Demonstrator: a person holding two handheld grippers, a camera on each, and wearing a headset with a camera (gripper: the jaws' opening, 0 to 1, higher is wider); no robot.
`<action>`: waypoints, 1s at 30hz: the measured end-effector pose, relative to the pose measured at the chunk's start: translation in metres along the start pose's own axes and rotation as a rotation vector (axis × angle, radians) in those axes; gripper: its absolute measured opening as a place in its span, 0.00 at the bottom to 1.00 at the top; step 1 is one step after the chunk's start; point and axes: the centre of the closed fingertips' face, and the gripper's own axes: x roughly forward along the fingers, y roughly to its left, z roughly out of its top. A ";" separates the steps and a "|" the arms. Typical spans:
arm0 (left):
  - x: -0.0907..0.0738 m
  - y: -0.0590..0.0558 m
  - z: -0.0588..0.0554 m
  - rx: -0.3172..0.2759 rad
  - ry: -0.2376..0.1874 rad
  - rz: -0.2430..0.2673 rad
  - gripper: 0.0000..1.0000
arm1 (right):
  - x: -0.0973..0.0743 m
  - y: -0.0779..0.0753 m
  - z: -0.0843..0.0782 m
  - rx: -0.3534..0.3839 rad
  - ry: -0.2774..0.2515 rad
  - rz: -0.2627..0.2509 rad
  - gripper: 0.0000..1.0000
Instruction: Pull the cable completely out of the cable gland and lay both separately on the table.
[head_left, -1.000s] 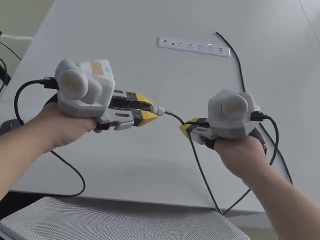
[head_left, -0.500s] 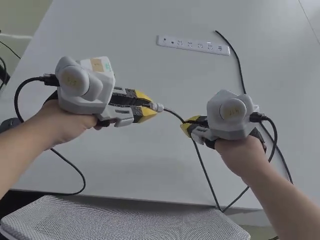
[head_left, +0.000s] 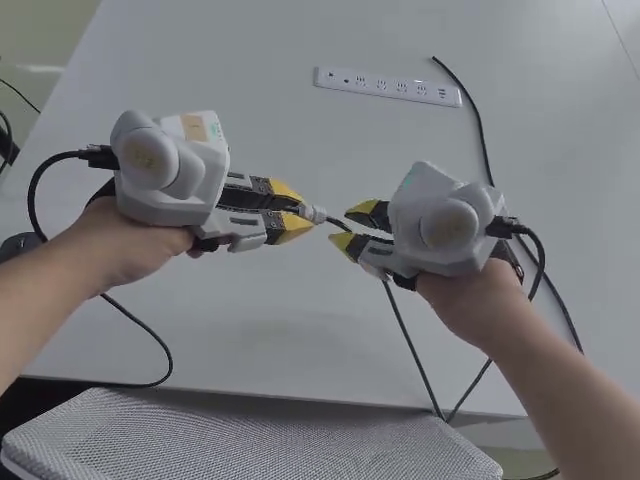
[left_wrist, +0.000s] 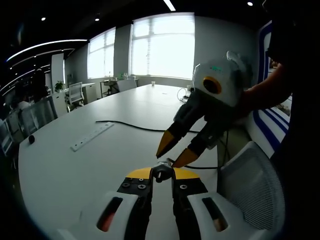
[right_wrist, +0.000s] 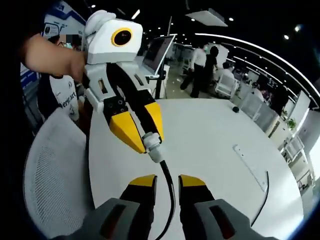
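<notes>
Head view: the left tool (head_left: 292, 212), in the left middle of the frame, is clamped on the pale cable gland (head_left: 314, 214), which pokes out past its yellow tips. The black cable (head_left: 405, 332) leaves the gland, passes between the spread jaws of the right tool (head_left: 356, 227) at the centre, then drops toward the near edge of the white surface (head_left: 200, 330). Both tools hang above the surface. A white power strip (head_left: 388, 87) lies at the upper centre and a mesh chair (head_left: 250, 440) shows along the bottom

Left gripper view: its jaws are closed on the gland (left_wrist: 162, 171) at the lower centre. Just above and to the right, the right tool (left_wrist: 175, 151) points in with its yellow tips parted

Right gripper view: its own jaws at the bottom stand apart, and the cable (right_wrist: 170, 192) runs up through the gap with space on either side. Above them, the left tool (right_wrist: 135, 127) holds the gland (right_wrist: 152, 145)
</notes>
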 end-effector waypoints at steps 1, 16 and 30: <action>0.000 0.000 0.000 0.001 0.000 0.000 0.14 | 0.001 0.001 0.001 -0.022 0.008 -0.003 0.12; -0.002 -0.002 -0.001 -0.006 0.001 0.004 0.15 | 0.001 0.003 0.003 -0.116 0.030 -0.004 0.01; -0.004 -0.004 0.003 -0.010 -0.012 0.010 0.15 | -0.001 -0.006 -0.010 -0.028 0.050 -0.029 0.00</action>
